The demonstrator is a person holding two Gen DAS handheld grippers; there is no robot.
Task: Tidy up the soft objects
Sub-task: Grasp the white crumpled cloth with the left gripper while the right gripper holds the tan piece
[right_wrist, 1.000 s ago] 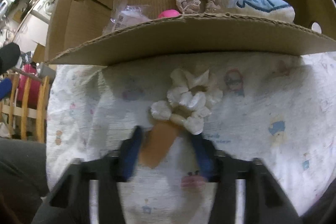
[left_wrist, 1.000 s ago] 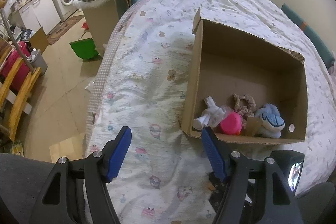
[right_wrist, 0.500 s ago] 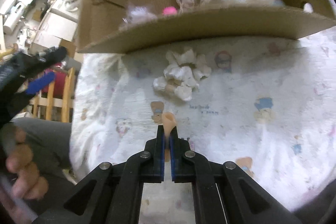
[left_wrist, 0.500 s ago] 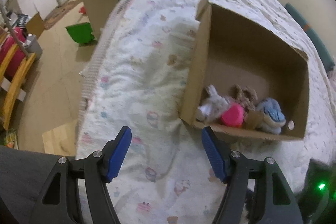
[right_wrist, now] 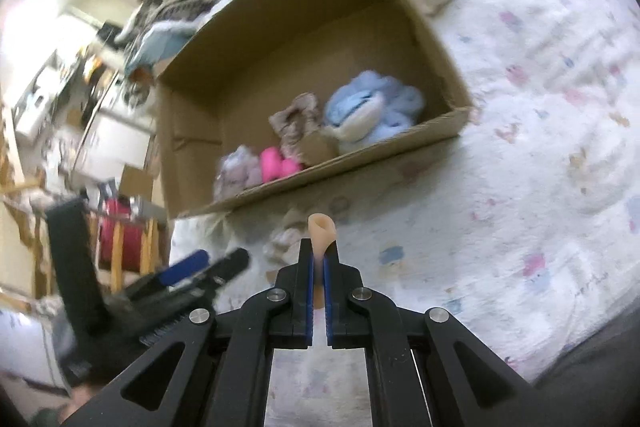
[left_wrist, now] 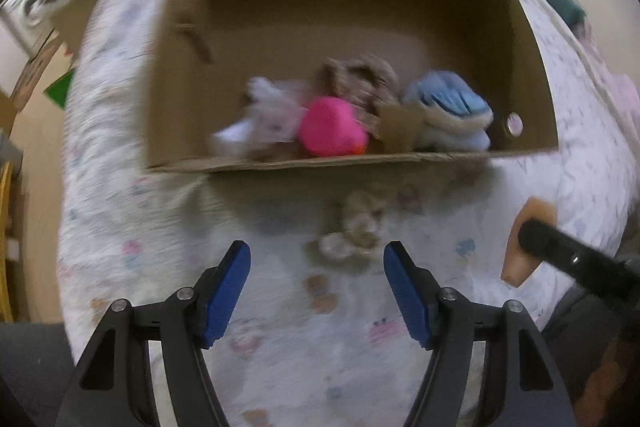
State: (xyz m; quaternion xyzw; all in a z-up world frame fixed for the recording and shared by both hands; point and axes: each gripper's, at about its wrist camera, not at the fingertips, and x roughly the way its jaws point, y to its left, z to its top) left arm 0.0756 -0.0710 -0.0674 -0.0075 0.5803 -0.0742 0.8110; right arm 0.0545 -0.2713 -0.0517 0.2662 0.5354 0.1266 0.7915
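Right gripper (right_wrist: 316,255): we see it clenched on a peach soft strip (right_wrist: 321,229), held above the bedspread (right_wrist: 520,187), near side of the cardboard box (right_wrist: 320,175).
Left gripper (left_wrist: 316,269): released, jaws wide, nothing between.
White scrunchie (left_wrist: 352,231): on bedspread just beyond left gripper.
Box contents: pink toy (left_wrist: 332,127), blue plush (left_wrist: 448,111).

1. My bed (left_wrist: 120,227) is covered in a white quilt with small cartoon prints.
2. A cardboard box (left_wrist: 180,67) sits on it.
3. A cream scrunchie (left_wrist: 356,231) lies just before the box.

Peach strip (right_wrist: 321,227) pinched; scrunchie (left_wrist: 356,227) on bedspread.
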